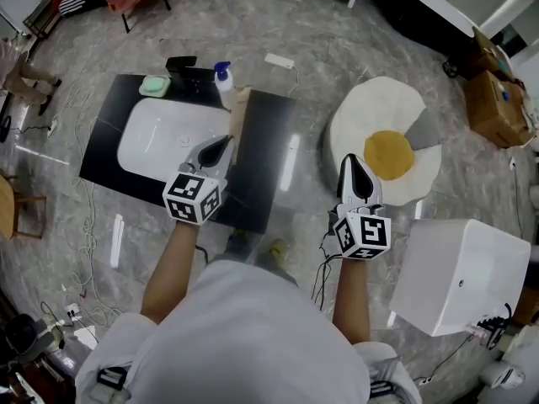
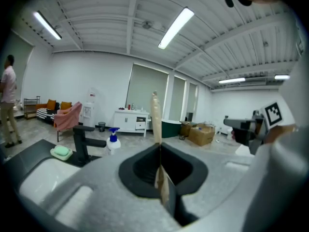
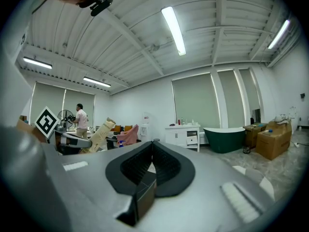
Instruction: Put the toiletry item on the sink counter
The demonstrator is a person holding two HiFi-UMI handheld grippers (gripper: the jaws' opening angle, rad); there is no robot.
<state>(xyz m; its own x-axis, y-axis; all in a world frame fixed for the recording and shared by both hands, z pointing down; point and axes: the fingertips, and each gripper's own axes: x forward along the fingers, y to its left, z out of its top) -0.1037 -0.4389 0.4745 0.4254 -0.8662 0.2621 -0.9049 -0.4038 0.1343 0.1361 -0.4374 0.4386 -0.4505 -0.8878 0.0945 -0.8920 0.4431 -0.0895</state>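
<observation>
The left hand-held gripper [image 1: 221,146] is clamping a long flat tan toiletry tube [image 1: 238,114], holding it over the glossy black tabletop [image 1: 265,129] beside the white basin [image 1: 164,137]; setting it down is remaining. The right hand-held gripper [image 1: 353,163] is hanging closed, gripping nothing

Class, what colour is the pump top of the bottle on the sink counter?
Blue pump top; left gripper view shows it best.

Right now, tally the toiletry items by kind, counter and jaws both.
green soap bar, on the counter: 1
white pump bottle with blue top, on the counter: 1
tan flat tube, clamped in the jaws of the left gripper: 1
Total: 3
</observation>
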